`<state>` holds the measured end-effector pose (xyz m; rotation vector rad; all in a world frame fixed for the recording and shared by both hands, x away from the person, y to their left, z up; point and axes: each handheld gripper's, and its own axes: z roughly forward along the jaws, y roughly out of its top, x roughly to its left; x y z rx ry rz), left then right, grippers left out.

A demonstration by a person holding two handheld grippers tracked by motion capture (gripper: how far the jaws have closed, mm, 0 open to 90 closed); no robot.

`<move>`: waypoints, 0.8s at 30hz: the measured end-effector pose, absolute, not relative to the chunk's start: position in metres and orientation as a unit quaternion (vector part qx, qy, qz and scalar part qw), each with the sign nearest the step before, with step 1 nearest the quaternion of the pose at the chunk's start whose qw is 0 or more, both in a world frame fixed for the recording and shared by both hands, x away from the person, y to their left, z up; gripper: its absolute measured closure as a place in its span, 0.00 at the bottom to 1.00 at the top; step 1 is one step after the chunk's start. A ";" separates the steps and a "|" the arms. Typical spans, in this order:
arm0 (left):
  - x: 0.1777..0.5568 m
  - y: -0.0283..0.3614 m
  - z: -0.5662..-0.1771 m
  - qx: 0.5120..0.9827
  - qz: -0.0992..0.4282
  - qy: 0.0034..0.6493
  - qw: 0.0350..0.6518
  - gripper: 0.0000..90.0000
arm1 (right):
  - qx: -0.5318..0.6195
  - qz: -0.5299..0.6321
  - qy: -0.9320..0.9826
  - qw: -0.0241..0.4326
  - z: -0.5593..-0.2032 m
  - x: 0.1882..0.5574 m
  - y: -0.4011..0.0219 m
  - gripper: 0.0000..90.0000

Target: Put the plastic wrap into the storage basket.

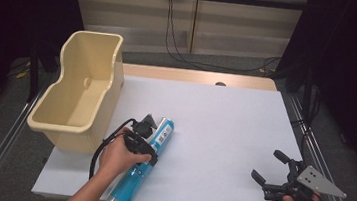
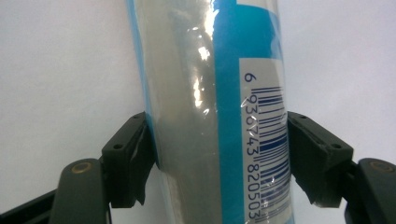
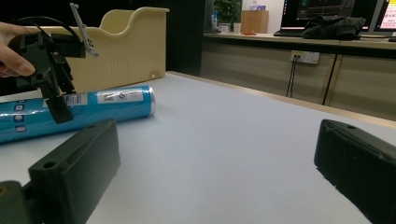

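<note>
A long blue tube with a white barcode label lies flat on the white table, pointing from the front edge toward the bin. My left gripper comes down over its middle. In the left gripper view both jaws press against the sides of the tube, so the left gripper is shut on it. My right gripper stands open near the front right corner with nothing between its jaws. The right gripper view looks between the right gripper's jaws at the tube and the left gripper.
A tall beige plastic bin stands at the table's left edge, just beyond the tube's far end; it also rises behind the tube in the right gripper view. Cables hang behind the table. Metal rails run along both sides.
</note>
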<state>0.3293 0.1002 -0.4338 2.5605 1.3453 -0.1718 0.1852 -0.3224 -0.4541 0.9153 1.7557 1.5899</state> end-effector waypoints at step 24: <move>0.320 0.092 -0.447 0.855 -0.048 0.501 0.122 0.33 | 0.346 0.597 0.660 0.299 -0.454 0.185 -0.323 0.00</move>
